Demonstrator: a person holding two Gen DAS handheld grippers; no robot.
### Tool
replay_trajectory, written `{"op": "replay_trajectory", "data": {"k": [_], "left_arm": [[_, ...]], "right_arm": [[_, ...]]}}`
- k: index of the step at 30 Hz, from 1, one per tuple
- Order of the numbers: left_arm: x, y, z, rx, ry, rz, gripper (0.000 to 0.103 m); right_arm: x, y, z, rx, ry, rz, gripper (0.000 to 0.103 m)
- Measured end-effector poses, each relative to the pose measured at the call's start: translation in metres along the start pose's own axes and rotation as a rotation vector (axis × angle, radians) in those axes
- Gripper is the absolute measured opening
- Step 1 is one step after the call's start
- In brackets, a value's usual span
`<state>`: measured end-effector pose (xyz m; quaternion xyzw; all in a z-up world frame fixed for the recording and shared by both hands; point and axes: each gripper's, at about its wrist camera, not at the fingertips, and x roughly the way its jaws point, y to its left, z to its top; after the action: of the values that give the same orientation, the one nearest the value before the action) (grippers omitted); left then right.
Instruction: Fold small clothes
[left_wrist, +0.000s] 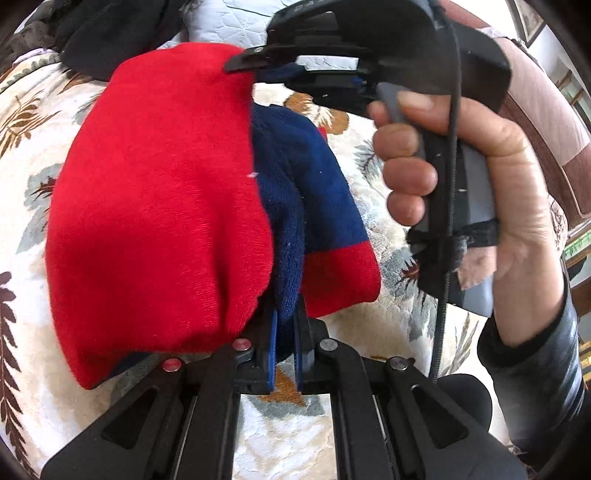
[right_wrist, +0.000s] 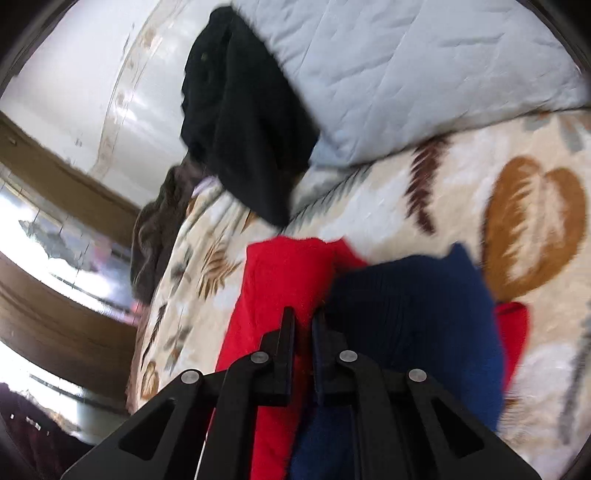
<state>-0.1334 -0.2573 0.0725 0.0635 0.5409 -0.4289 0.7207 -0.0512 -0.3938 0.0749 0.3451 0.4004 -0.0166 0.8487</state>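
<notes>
You're mid-fold: both tools pinch the red-and-navy garment (left_wrist: 159, 206), lifted off the leaf-print bed cover (left_wrist: 29, 122). Left tool (left_wrist: 285, 332) is nearly closed on a navy fold at the near edge; right tool (right_wrist: 303, 332) is nearly closed on the far edge. Next, I'd say lower it flat and bring the edges together. Left view shows your right hand (left_wrist: 461, 177); right view alone shows the black clothes (right_wrist: 243, 122) and pale quilt (right_wrist: 424, 74).

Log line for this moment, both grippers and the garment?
left hand-held gripper: shut on garment | right hand-held gripper: shut on garment | garment: red-and-navy knit, lifted over blanket | fold: unfinished
</notes>
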Motion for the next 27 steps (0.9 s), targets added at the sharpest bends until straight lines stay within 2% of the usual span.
{"op": "replay_trajectory", "data": {"k": [1, 5, 9, 11, 13, 16, 20, 21, 22, 23, 24, 27], "left_arm": [[0.002, -0.002, 0.0, 0.008, 0.003, 0.004, 0.004], [0.01, -0.004, -0.001, 0.021, 0.019, 0.018, 0.004], [0.01, -0.001, -0.001, 0.016, 0.023, 0.018, 0.004], [0.009, 0.0, -0.001, 0.016, 0.022, 0.018, 0.004], [0.01, -0.001, 0.001, 0.015, 0.022, 0.018, 0.004], [0.011, -0.002, 0.001, 0.014, 0.021, 0.021, 0.004], [0.013, -0.004, 0.0, 0.012, 0.022, 0.025, 0.004], [0.013, -0.004, 0.0, 0.014, 0.023, 0.028, 0.004], [0.013, -0.005, 0.001, 0.015, 0.024, 0.03, 0.004], [0.012, -0.005, 0.001, 0.015, 0.024, 0.032, 0.004], [0.011, -0.006, 0.002, 0.012, 0.022, 0.033, 0.004], [0.009, -0.008, 0.001, 0.007, 0.012, 0.03, 0.004]], "right_arm": [[0.002, -0.003, -0.001, -0.008, 0.005, -0.046, 0.007], [0.026, -0.025, -0.008, 0.02, 0.075, -0.105, 0.008], [0.023, -0.036, -0.01, 0.072, 0.085, -0.029, 0.016], [0.011, -0.039, -0.007, 0.097, 0.068, -0.02, 0.03], [0.003, -0.039, -0.005, 0.085, 0.061, -0.027, 0.037], [0.007, -0.04, -0.006, 0.106, 0.088, -0.006, 0.04], [0.025, -0.043, -0.008, 0.178, 0.112, 0.049, 0.048], [0.03, -0.04, -0.008, 0.177, 0.116, 0.051, 0.048], [0.035, -0.034, -0.008, 0.152, 0.122, 0.032, 0.043], [0.037, -0.029, -0.007, 0.123, 0.125, 0.008, 0.019], [0.038, -0.024, -0.007, 0.089, 0.132, -0.011, 0.015], [0.021, -0.009, -0.004, -0.005, 0.07, -0.035, 0.012]]}}
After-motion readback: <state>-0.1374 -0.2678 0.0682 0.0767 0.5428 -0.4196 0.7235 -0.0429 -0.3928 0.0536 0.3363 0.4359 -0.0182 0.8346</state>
